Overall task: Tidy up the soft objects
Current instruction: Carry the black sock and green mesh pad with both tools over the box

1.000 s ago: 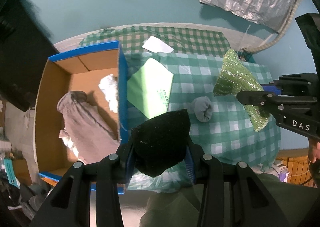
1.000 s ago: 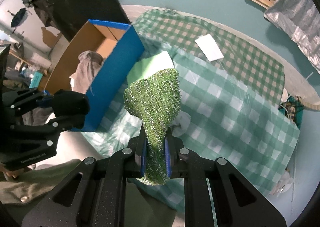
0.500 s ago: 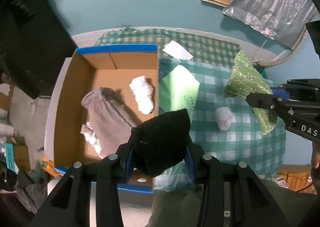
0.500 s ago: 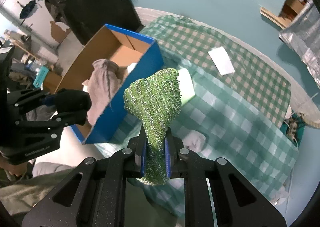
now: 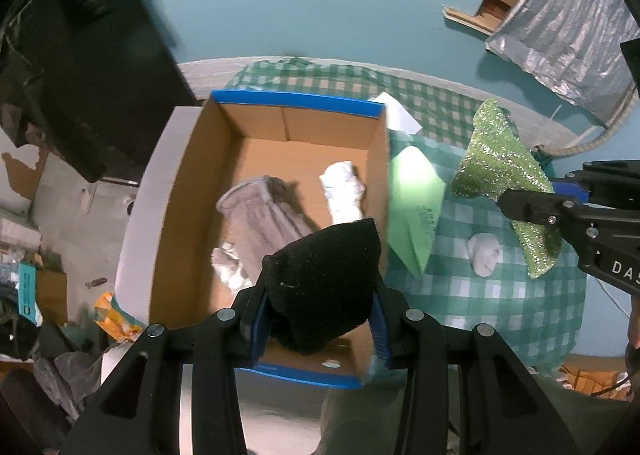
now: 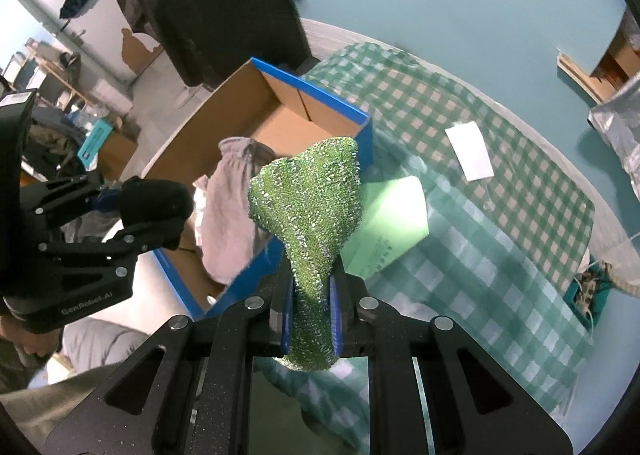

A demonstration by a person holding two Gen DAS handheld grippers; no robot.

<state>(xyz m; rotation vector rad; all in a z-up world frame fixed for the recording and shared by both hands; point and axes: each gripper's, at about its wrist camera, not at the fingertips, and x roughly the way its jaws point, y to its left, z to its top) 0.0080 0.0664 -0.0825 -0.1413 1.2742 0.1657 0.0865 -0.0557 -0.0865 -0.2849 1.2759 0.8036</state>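
Our left gripper (image 5: 320,319) clamping a black sock (image 5: 324,283) over the box (image 5: 296,103), right gripper (image 6: 310,319) pinching a green sock (image 6: 308,215), small white bundle (image 5: 485,255) on the cloth visible only from our left view

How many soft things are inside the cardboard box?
3 that show in the box: a grey sock in the middle, a white sock by the right wall, and a pale bundle beside the grey one. The black sock may hide more.

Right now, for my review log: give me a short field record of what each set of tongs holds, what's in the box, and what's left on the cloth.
left tongs: shut on black sock, above box
right tongs: shut on green glittery sock
cardboard box: holds grey garment, white sock
checked cloth: pale rolled sock, green paper, white card
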